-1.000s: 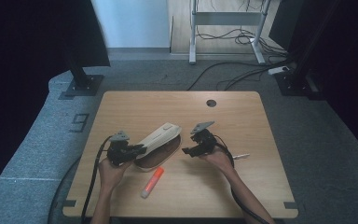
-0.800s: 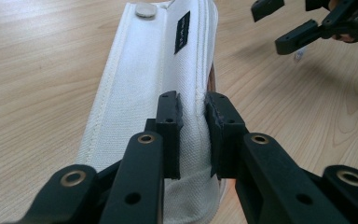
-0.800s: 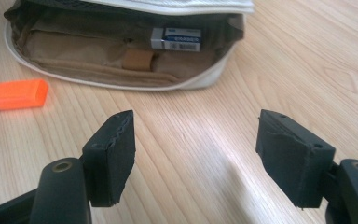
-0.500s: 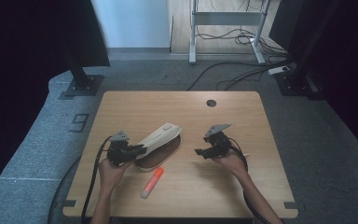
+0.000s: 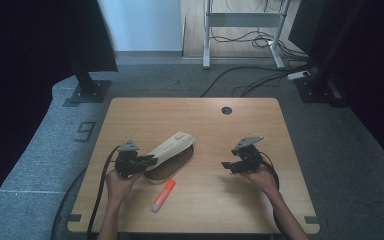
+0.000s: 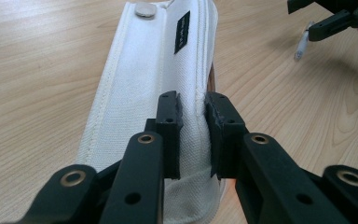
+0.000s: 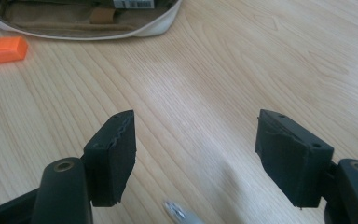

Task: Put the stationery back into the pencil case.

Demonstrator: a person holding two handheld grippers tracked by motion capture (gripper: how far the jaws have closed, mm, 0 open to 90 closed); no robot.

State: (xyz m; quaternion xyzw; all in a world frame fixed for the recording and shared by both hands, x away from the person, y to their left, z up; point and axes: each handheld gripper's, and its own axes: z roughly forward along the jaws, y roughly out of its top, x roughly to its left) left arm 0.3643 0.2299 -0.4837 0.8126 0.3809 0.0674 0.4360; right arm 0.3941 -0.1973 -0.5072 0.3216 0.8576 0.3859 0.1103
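Pouch (image 5: 172,150), white flap lifted, left of centre, pinched in left gripper (image 5: 147,161) jaws. Orange marker (image 5: 163,195) just below it. Right gripper (image 5: 226,165) at right, jaws wide, empty, over small pen (image 7: 179,213) on surface (image 5: 215,200). Risk: thin fabric slipping free, flap dropping shut.

two bare forearms, no sleeves showing, each hand around a black two-jaw gripper: the left gripper (image 5: 147,161) and right gripper (image 5: 226,165) each carry a grey three-cornered top plate, a trailing black cable, brass-ringed pivot holes and small screws in blocky, rough-faced jaw pads.
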